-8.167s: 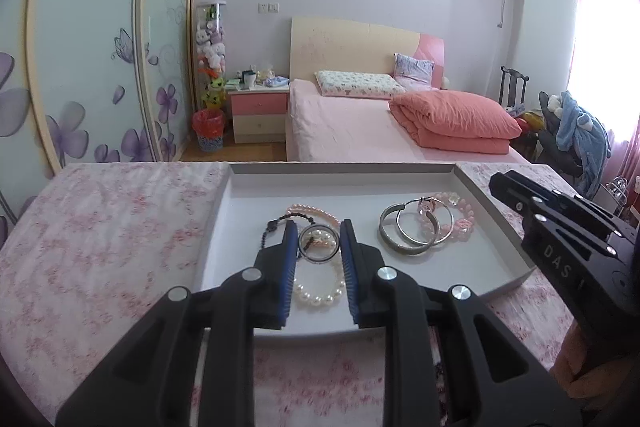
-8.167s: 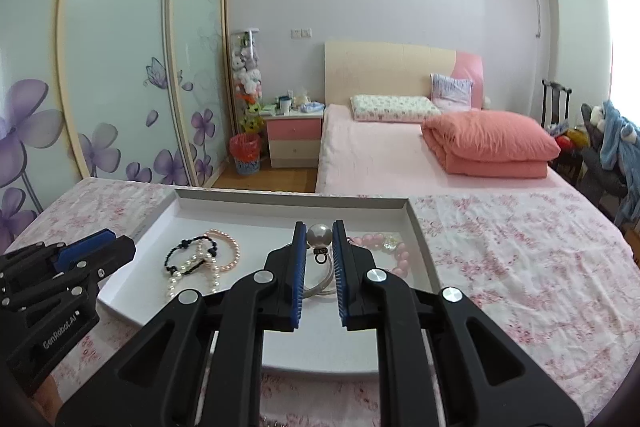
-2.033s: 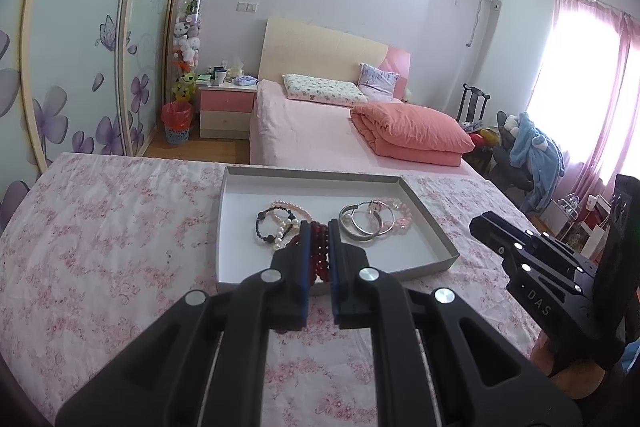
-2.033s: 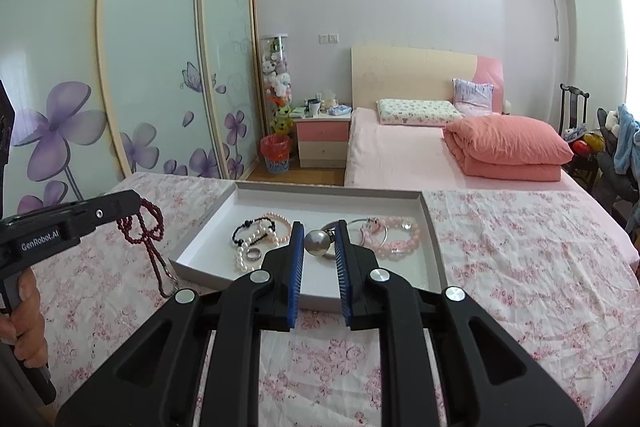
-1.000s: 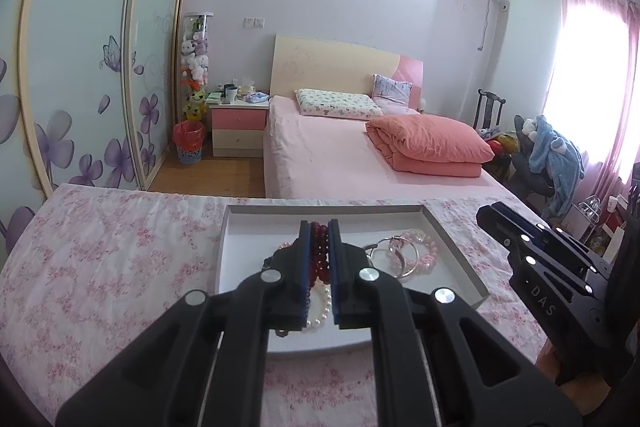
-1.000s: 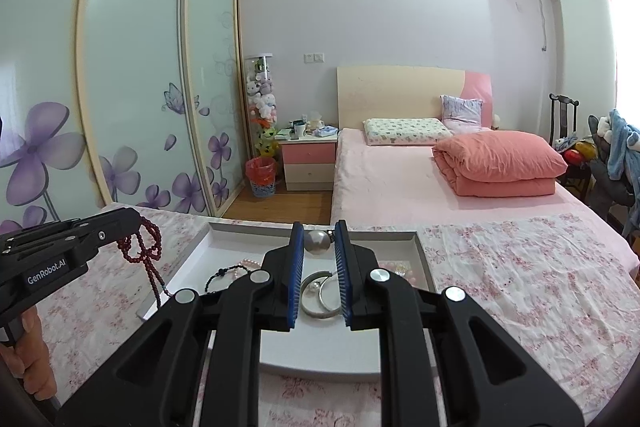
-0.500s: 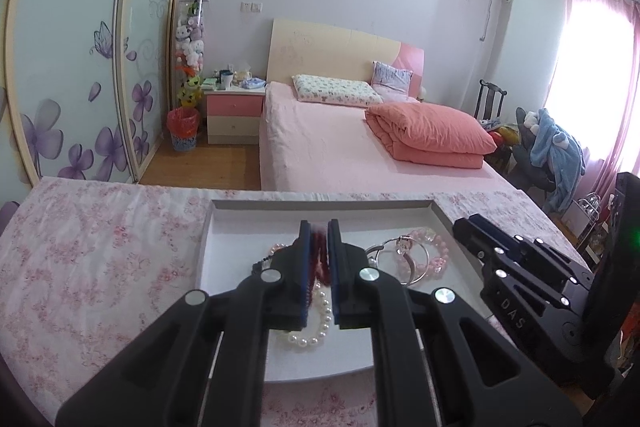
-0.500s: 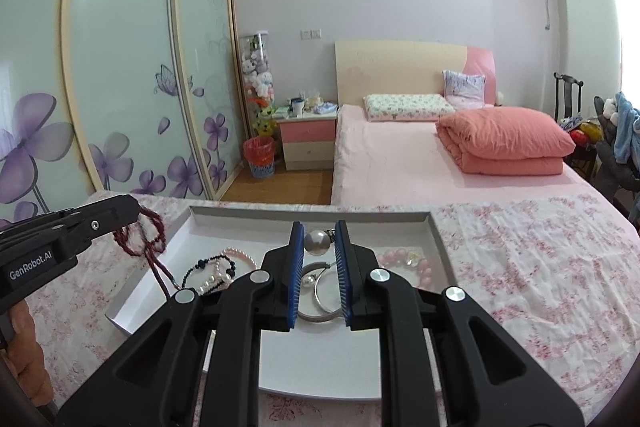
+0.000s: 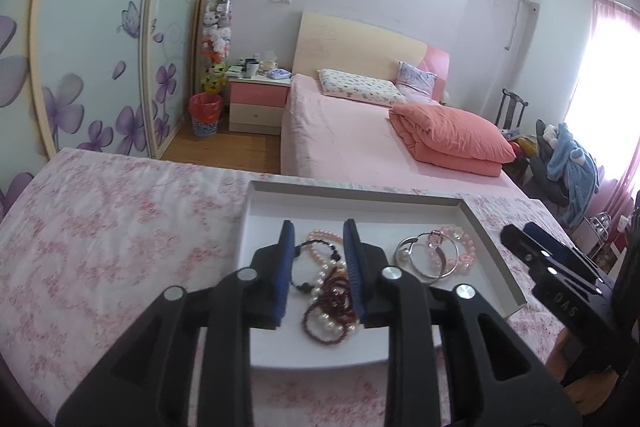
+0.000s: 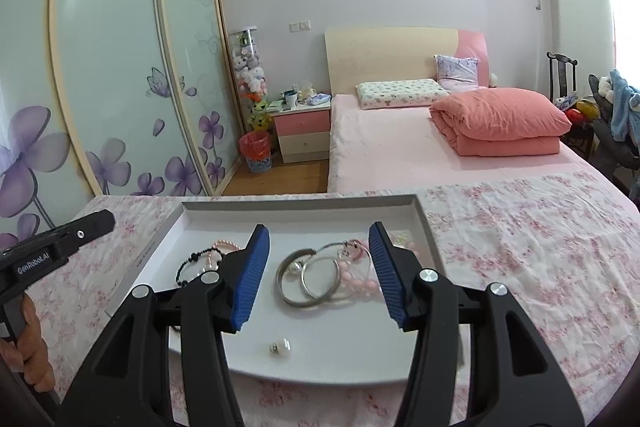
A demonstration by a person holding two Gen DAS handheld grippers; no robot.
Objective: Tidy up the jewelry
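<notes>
A: What is differing now?
B: Both jaws have just been opening. The left tool (image 9: 318, 265) is standing narrowly apart, the dark red beads (image 9: 328, 307) lying in the tray (image 9: 496, 259), no longer gripped.
A: And the right tool (image 10: 318, 273)?
B: Standing wide; the pearl earring (image 10: 280, 347) is lying near the tray's front edge.

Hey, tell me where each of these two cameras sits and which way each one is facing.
Left wrist view: sits on the left gripper, looking down its open blue-padded fingers at the shallow white tray; the dark red bead strand lies below them; the right gripper shows at right.
Right wrist view: sits on the right gripper, jaws open over the silver bangles and small pearl earring; the left gripper and a hand show at left.
Shared: tray, pink bed.
</notes>
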